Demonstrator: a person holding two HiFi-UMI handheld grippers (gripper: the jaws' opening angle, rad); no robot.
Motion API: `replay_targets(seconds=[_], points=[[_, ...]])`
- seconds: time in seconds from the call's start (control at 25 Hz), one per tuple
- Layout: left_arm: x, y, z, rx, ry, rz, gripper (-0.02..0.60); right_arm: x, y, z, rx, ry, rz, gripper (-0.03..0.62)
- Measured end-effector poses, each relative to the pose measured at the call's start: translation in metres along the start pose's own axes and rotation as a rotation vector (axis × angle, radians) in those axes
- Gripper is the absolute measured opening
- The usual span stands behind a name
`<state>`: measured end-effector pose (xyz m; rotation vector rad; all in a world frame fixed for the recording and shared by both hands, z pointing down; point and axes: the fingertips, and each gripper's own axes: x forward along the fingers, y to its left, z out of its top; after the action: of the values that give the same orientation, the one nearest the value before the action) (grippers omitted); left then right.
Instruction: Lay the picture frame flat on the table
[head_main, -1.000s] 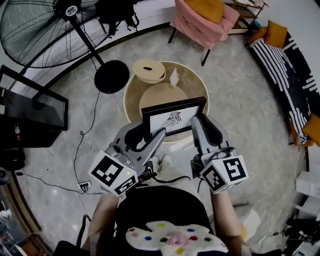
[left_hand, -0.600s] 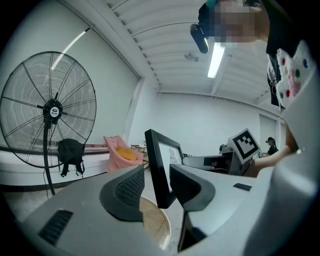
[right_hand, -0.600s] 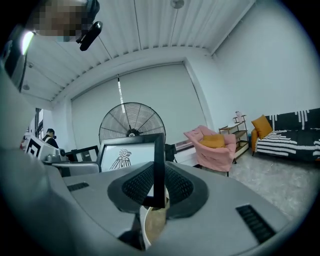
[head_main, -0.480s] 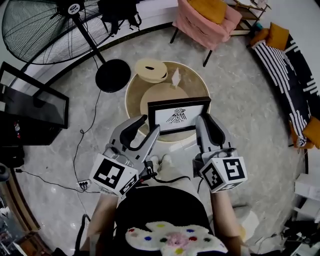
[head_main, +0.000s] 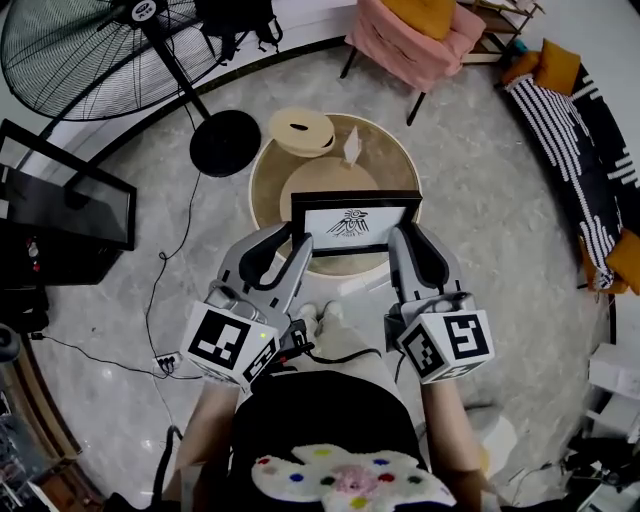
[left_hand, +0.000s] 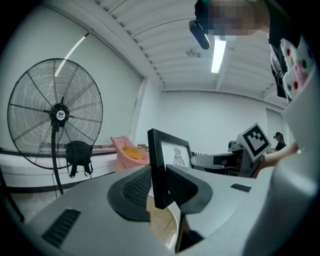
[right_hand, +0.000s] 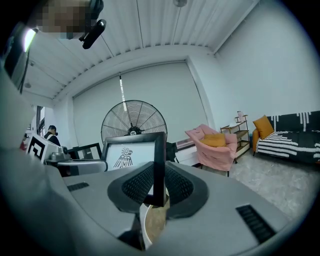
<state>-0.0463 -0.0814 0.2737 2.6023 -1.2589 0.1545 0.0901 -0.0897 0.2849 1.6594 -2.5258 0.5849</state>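
Observation:
The black picture frame with a bird drawing stands upright and level over the near edge of the round wooden table. My right gripper is shut on its right edge, which sits between the pads in the right gripper view. My left gripper has just been closing, with the frame's left edge between its jaws. Both of its pads lie against that edge. The frame's bottom edge is hidden behind the grippers.
On the table lie a cream round box, a small white card and a round wooden board. A standing fan and a black screen are at the left. A pink armchair and a striped sofa are at the right.
The frame went from tilted to level. My left gripper let go of its lower left corner, drew back open, then came in and closed round the left edge.

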Motion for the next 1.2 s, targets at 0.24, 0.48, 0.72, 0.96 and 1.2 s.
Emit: replay_targets(seconds=[0.24,0.48,0.72,0.96,1.2], points=[[0.001,0.002,-0.007,-0.005,0.019,0.008,0.101,0.001,-0.001,-0.008,-0.003,0.022,0.006,0.086],[0.004,0.008,-0.031,-0.053,0.053,0.015,0.1,0.009,-0.005,-0.03,-0.014,0.063,0.0,0.086],[0.01,0.014,-0.053,-0.082,0.09,0.032,0.097,0.019,-0.012,-0.051,-0.01,0.102,0.01,0.086],[0.014,0.02,-0.085,-0.103,0.133,0.033,0.097,0.026,-0.018,-0.083,-0.002,0.148,0.016,0.086],[0.023,0.029,-0.124,-0.137,0.175,0.034,0.095,0.039,-0.029,-0.119,0.008,0.19,0.008,0.086]])
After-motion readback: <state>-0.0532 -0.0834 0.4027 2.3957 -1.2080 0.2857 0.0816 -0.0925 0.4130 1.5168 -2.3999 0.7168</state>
